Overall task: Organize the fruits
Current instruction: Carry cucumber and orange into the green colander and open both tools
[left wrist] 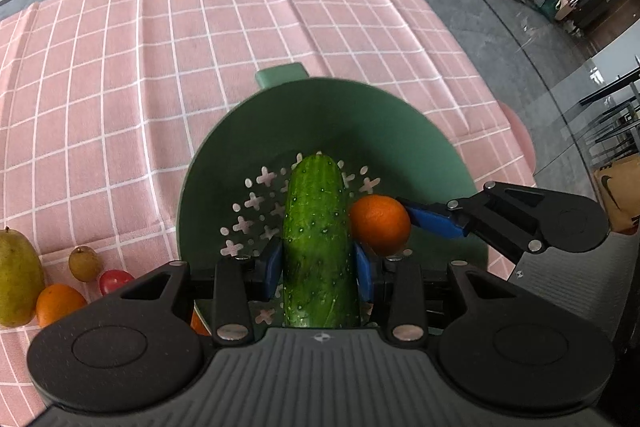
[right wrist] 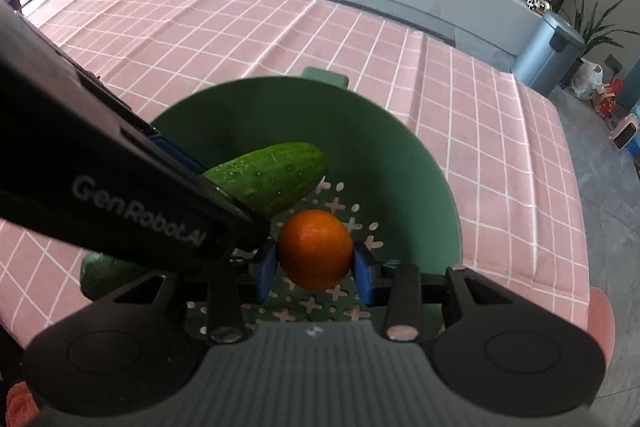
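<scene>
Lighting: bright, even daylight in both views; colours are true. Glare: pale sheen on the grey floor (left wrist: 500, 39) at upper right of the left wrist view; small highlights on the wet cucumber (right wrist: 276, 175). Shadows: soft, with a darker patch inside the green colander (left wrist: 320, 123) and under the gripper bodies. Distortion: strong fisheye curvature, so the grid of the pink tablecloth (left wrist: 160, 67) bows toward the edges; corners darken. Focus: centre sharp, far background slightly soft, slight blur on the cloth lines.

You have a bumpy green cucumber (left wrist: 318, 239) and a round orange (right wrist: 315, 249) held over the green colander (left wrist: 400, 131).
</scene>
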